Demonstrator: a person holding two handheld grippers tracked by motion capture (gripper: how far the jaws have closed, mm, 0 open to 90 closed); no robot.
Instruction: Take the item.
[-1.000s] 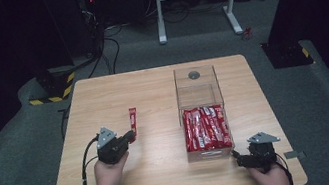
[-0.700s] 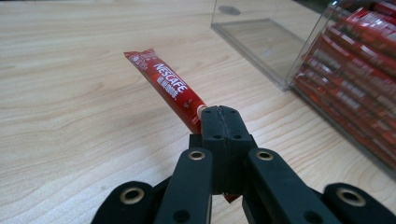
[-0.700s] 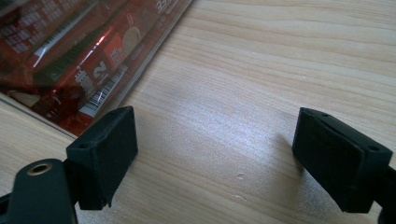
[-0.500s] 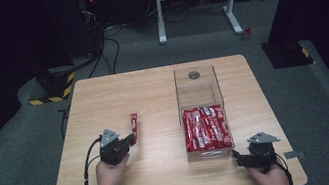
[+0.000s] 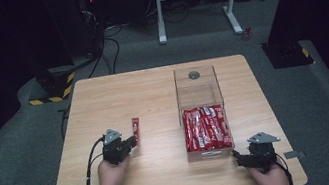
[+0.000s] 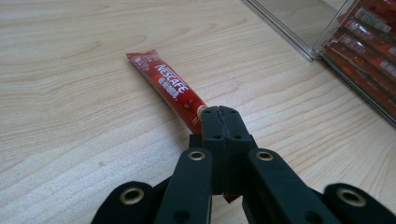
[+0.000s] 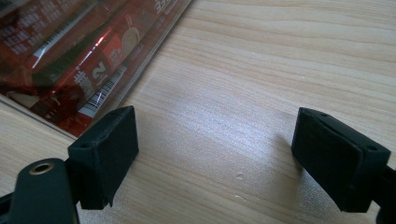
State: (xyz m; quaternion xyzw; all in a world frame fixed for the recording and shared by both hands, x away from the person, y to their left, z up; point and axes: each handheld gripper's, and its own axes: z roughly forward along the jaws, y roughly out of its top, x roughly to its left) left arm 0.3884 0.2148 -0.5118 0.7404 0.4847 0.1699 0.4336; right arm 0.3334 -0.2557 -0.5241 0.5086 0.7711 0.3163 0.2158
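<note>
Two grippers | left gripper [image 6: 219,116] jaws clamp sachet [image 6: 168,88] end | right gripper [image 7: 215,158] jaws apart

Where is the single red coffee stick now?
In the high view, the red coffee stick lies on the table, left of the clear box, its near end clamped in the left gripper.

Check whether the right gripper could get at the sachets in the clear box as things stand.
Probably yes: the right gripper rests open by the clear box, whose top looks uncovered over the sachets, with nothing between.
</note>
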